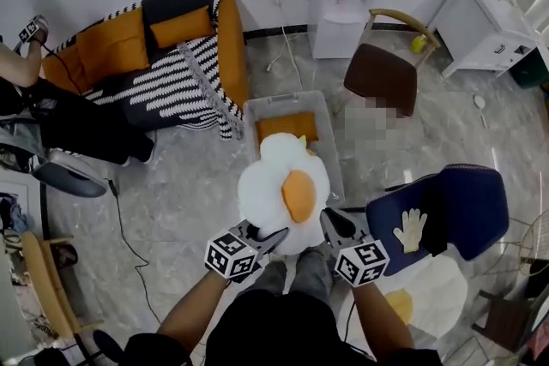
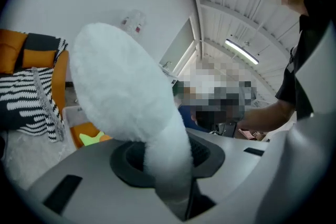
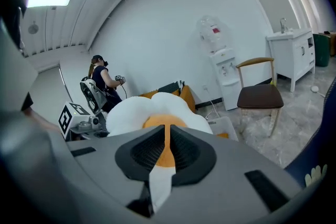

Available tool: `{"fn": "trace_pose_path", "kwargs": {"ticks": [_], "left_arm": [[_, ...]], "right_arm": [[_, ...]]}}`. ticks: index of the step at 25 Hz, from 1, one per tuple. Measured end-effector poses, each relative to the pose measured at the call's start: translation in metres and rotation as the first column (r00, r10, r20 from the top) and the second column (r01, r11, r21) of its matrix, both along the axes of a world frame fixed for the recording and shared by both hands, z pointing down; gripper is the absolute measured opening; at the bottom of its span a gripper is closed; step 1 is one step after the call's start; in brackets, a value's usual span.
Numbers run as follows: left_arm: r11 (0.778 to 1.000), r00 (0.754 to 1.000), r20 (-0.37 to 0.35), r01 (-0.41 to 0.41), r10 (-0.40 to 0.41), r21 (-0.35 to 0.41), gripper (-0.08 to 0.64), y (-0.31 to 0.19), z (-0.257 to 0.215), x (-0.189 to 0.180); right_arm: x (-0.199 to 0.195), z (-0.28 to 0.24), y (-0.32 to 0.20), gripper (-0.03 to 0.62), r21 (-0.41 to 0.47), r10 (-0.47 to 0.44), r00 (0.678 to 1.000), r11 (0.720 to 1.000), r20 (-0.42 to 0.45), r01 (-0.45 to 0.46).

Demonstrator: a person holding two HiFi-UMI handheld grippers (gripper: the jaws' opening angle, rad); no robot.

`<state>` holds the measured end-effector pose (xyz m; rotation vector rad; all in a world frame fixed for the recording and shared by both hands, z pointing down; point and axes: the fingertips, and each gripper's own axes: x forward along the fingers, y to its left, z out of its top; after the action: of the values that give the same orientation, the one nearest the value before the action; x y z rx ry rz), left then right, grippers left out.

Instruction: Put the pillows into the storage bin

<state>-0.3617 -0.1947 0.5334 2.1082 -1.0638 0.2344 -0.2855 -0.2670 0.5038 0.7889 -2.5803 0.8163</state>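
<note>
A white fried-egg pillow [image 1: 283,189] with an orange yolk hangs over the near end of the clear storage bin [image 1: 328,133]. My left gripper [image 1: 273,239] is shut on its lower left edge; the left gripper view shows its white fluffy back [image 2: 121,97] pinched in the jaws. My right gripper [image 1: 331,227] is shut on its lower right edge, with the yolk face [image 3: 157,123] showing above the jaws. An orange pillow [image 1: 287,126] lies inside the bin. Another egg pillow [image 1: 425,296] lies on the floor at lower right.
A striped black-white sofa with orange cushions [image 1: 154,64] stands left of the bin. A brown wooden chair [image 1: 382,73] and a water dispenser [image 1: 343,0] are behind it. A dark blue chair [image 1: 446,214] with a glove stands at right. Another person [image 3: 102,84] stands far back.
</note>
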Motion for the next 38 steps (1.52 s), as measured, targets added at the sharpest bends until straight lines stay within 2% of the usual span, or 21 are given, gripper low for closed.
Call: {"fn": "trace_pose_path", "kwargs": {"ticks": [5, 10, 14, 19, 26, 33, 34, 35, 36, 37, 38], "left_arm": [[0.991, 0.994, -0.004, 0.109, -0.109, -0.073, 0.133, -0.016, 0.039, -0.009], [0.98, 0.983, -0.028, 0.176, -0.179, -0.089, 0.138, -0.028, 0.085, -0.016], [0.961, 0.968, -0.024, 0.243, -0.248, -0.133, 0.138, -0.034, 0.136, -0.02], [0.944, 0.95, -0.058, 0.294, -0.306, -0.15, 0.14, -0.044, 0.191, -0.019], [0.932, 0.938, -0.074, 0.323, -0.338, -0.167, 0.143, -0.073, 0.25, -0.015], [0.953, 0.949, -0.117, 0.279, -0.292, -0.12, 0.152, -0.105, 0.267, 0.005], [0.951, 0.949, -0.102, 0.285, -0.297, -0.116, 0.16, -0.11, 0.271, 0.006], [0.947, 0.949, -0.068, 0.298, -0.308, -0.122, 0.21, -0.113, 0.279, 0.005], [0.94, 0.948, -0.024, 0.312, -0.318, -0.141, 0.311, -0.113, 0.291, 0.003], [0.932, 0.946, 0.015, 0.321, -0.324, -0.17, 0.377, -0.111, 0.303, 0.001], [0.923, 0.943, 0.04, 0.331, -0.33, -0.199, 0.393, -0.107, 0.314, 0.0]], "right_arm": [[-0.014, 0.039, -0.017, 0.051, -0.052, -0.095, 0.995, 0.994, -0.023, 0.094], [-0.023, 0.091, -0.032, 0.051, 0.003, -0.157, 0.984, 0.987, -0.089, 0.158], [-0.027, 0.143, -0.044, 0.051, -0.067, -0.157, 0.984, 0.986, -0.08, 0.152], [-0.02, 0.194, -0.058, 0.051, -0.096, -0.149, 0.983, 0.986, -0.109, 0.139], [0.015, 0.232, -0.066, 0.051, -0.153, -0.107, 0.986, 0.984, -0.131, 0.087], [0.04, 0.256, -0.063, 0.051, -0.181, -0.068, 0.985, 0.983, -0.158, 0.039], [0.04, 0.257, -0.063, 0.051, -0.184, -0.068, 0.985, 0.982, -0.157, 0.038], [0.041, 0.258, -0.062, 0.051, -0.186, -0.068, 0.985, 0.982, -0.158, 0.038], [0.042, 0.258, -0.062, 0.051, -0.188, -0.069, 0.985, 0.981, -0.159, 0.039], [0.042, 0.259, -0.061, 0.051, -0.191, -0.071, 0.984, 0.981, -0.161, 0.04], [0.043, 0.259, -0.059, 0.051, -0.194, -0.073, 0.984, 0.98, -0.163, 0.041]]}}
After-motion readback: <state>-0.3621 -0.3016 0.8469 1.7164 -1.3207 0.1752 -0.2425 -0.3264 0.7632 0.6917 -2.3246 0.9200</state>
